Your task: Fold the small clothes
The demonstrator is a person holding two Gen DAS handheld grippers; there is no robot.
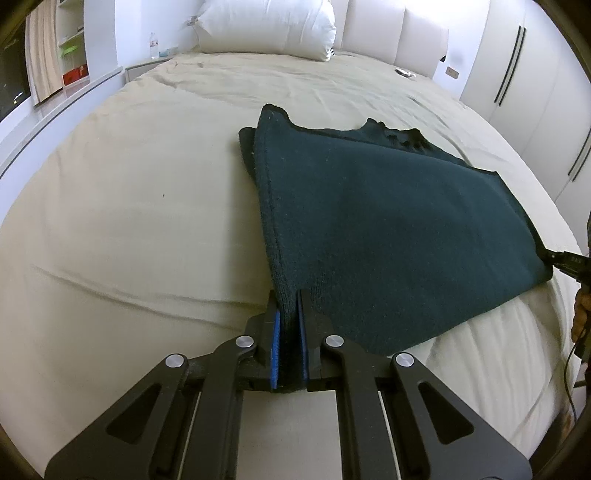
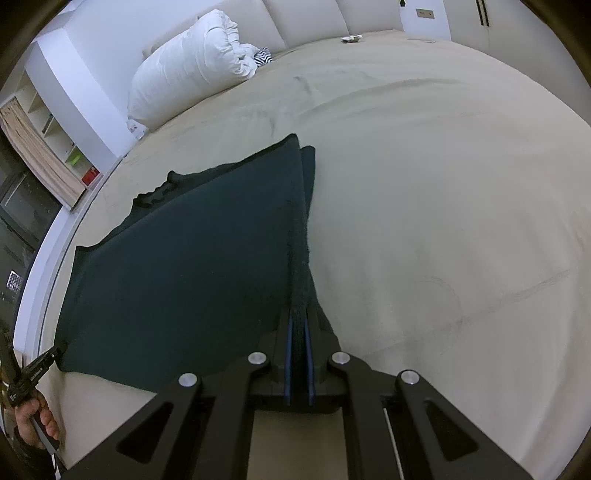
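A dark green knitted garment (image 1: 388, 221) lies partly folded on the beige bed sheet (image 1: 129, 221), its near edge lifted. My left gripper (image 1: 289, 306) is shut on the garment's near left corner. My right gripper (image 2: 299, 317) is shut on the garment's near right corner (image 2: 299, 258); the garment spreads to the left in that view (image 2: 184, 266). The right gripper's tip also shows at the right edge of the left wrist view (image 1: 565, 258), and the left gripper's tip shows at the lower left of the right wrist view (image 2: 40, 365).
A white pillow (image 1: 266, 26) lies at the head of the bed against the padded headboard (image 1: 391, 33). White wardrobes (image 1: 535, 74) stand to the right. Shelves (image 1: 70, 48) and a water bottle (image 1: 153, 44) are at the far left. A small object (image 1: 404, 72) rests near the bed's far right.
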